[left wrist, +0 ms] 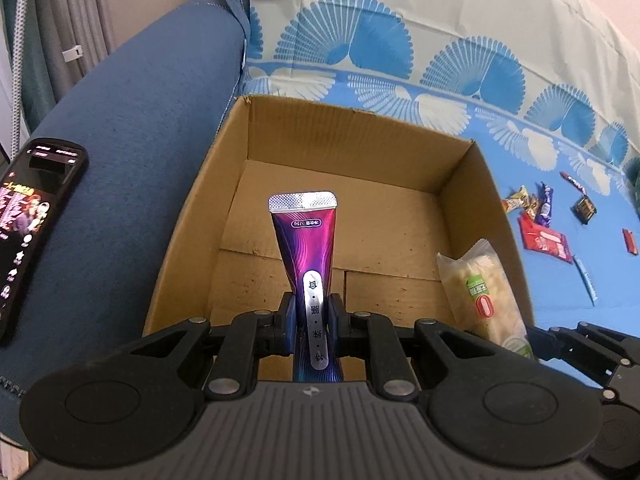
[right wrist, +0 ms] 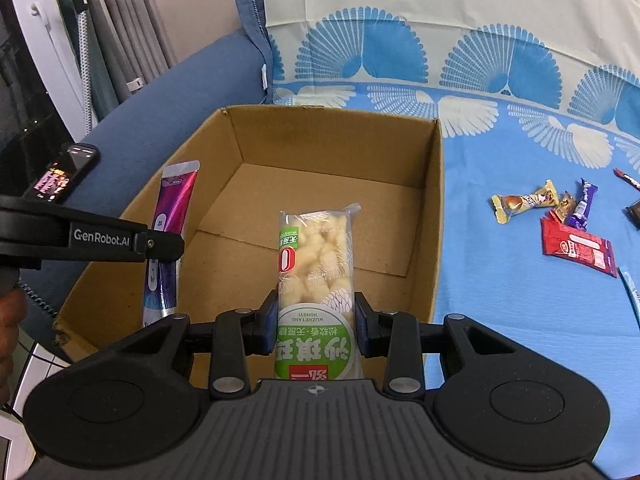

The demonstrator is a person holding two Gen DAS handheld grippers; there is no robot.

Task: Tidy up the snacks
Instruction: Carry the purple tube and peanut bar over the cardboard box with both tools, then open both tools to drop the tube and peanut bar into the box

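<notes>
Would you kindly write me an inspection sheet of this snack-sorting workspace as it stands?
Surface: blue patterned cloth over a sofa seat.
Job's things: cardboard box, open, nothing lying inside; purple pouch and green-labelled pastry pack held above it.
Clutter: loose sweets and a red packet on the cloth, right of the box.
Grippers: left gripper shut on the purple pouch; right gripper shut on the pastry pack.
Cables: white-and-black braided cord by the curtain.
Surroundings: lit phone on the blue armrest; grey curtain.
</notes>
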